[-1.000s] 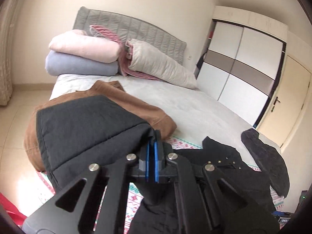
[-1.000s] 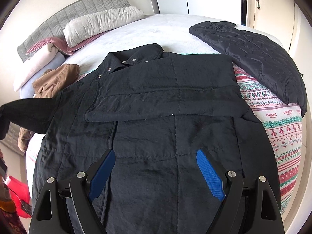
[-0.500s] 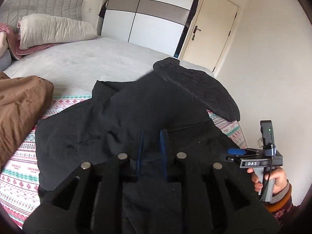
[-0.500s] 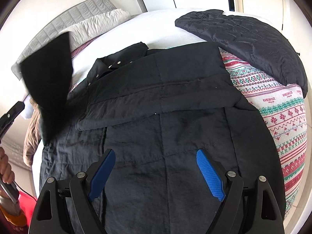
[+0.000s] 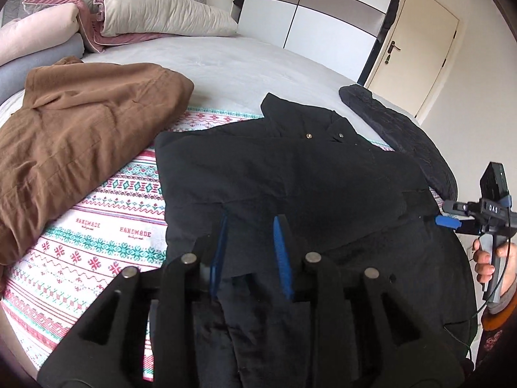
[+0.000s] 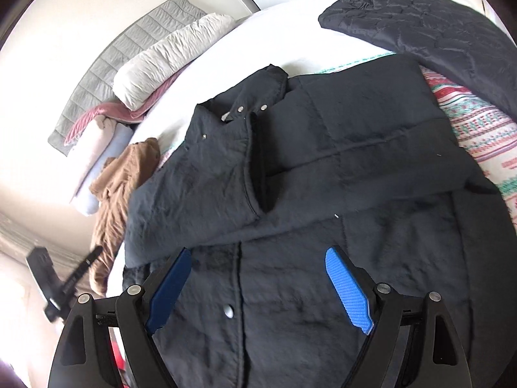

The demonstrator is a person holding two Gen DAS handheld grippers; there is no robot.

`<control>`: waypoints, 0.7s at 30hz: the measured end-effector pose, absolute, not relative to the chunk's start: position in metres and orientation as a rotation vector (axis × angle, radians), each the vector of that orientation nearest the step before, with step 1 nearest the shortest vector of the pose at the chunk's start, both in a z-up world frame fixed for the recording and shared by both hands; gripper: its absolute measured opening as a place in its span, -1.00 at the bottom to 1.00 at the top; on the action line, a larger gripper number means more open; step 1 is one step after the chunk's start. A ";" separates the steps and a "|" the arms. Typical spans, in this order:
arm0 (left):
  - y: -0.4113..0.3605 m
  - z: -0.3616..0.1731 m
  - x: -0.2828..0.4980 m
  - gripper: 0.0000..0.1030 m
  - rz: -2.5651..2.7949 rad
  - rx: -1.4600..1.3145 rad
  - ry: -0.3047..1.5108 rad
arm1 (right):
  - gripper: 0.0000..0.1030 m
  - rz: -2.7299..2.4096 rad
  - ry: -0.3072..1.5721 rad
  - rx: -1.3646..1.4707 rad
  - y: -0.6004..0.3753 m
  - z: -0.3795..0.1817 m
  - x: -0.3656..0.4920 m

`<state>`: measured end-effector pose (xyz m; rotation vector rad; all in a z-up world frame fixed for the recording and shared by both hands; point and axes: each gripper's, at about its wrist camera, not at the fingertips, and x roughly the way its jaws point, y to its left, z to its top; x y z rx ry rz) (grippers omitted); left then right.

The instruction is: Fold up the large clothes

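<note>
A black quilted jacket (image 5: pixel 290 174) lies flat on the bed on a patterned blanket (image 5: pixel 106 226), collar toward the headboard. Both sleeves are folded across its chest, seen in the right wrist view (image 6: pixel 290 174). My left gripper (image 5: pixel 250 226) is open with nothing between its blue pads, just above the jacket's left edge. My right gripper (image 6: pixel 258 258) is wide open and empty over the jacket's lower front. It also shows in the left wrist view (image 5: pixel 452 221) at the jacket's right side.
A brown garment (image 5: pixel 74 139) lies crumpled to the left on the bed. Another dark quilted jacket (image 5: pixel 407 135) lies at the bed's far right edge. Pillows and folded bedding (image 5: pixel 155 13) are stacked at the headboard. A wardrobe (image 5: pixel 307 3) and door (image 5: pixel 426 55) stand beyond.
My left gripper carried the left sleeve across the jacket, laid it on the chest and opened, letting it go. The right gripper stayed open over the lower front.
</note>
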<state>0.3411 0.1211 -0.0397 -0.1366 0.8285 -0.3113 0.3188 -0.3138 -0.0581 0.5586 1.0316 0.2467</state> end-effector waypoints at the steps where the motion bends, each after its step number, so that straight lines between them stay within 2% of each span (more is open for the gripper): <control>1: 0.116 -0.047 0.344 -0.42 -0.318 -0.128 0.838 | 0.67 0.249 1.036 0.580 -0.311 -0.064 0.331; 2: 0.110 -0.054 0.346 -0.42 -0.325 -0.121 0.847 | 0.65 0.238 1.041 0.583 -0.306 -0.070 0.342; 4: 0.101 -0.066 0.349 -0.42 -0.333 -0.108 0.861 | 0.40 0.210 1.041 0.564 -0.295 -0.084 0.360; 5: 0.098 -0.070 0.350 -0.42 -0.335 -0.103 0.864 | 0.16 0.216 1.044 0.565 -0.290 -0.092 0.367; 6: 0.095 -0.074 0.351 -0.42 -0.333 -0.097 0.865 | -0.32 0.229 1.051 0.583 -0.287 -0.100 0.372; 7: 0.093 -0.076 0.350 -0.42 -0.333 -0.091 0.862 | -0.56 0.246 1.071 0.603 -0.283 -0.107 0.375; 9: 0.091 -0.076 0.349 -0.42 -0.342 -0.078 0.844 | -0.74 0.260 1.062 0.594 -0.278 -0.105 0.368; 12: 0.089 -0.083 0.350 -0.42 -0.354 -0.052 0.840 | -0.75 0.277 0.995 0.559 -0.278 -0.093 0.346; 16: 0.082 -0.107 0.354 -0.42 -0.337 0.010 0.909 | -0.73 0.212 1.068 0.488 -0.277 -0.109 0.344; 19: 0.084 -0.100 0.346 -0.39 -0.318 0.012 0.879 | -0.60 0.183 0.981 0.449 -0.277 -0.092 0.332; 21: 0.086 -0.092 0.340 -0.17 -0.298 0.001 0.863 | -0.32 0.181 0.918 0.388 -0.273 -0.075 0.322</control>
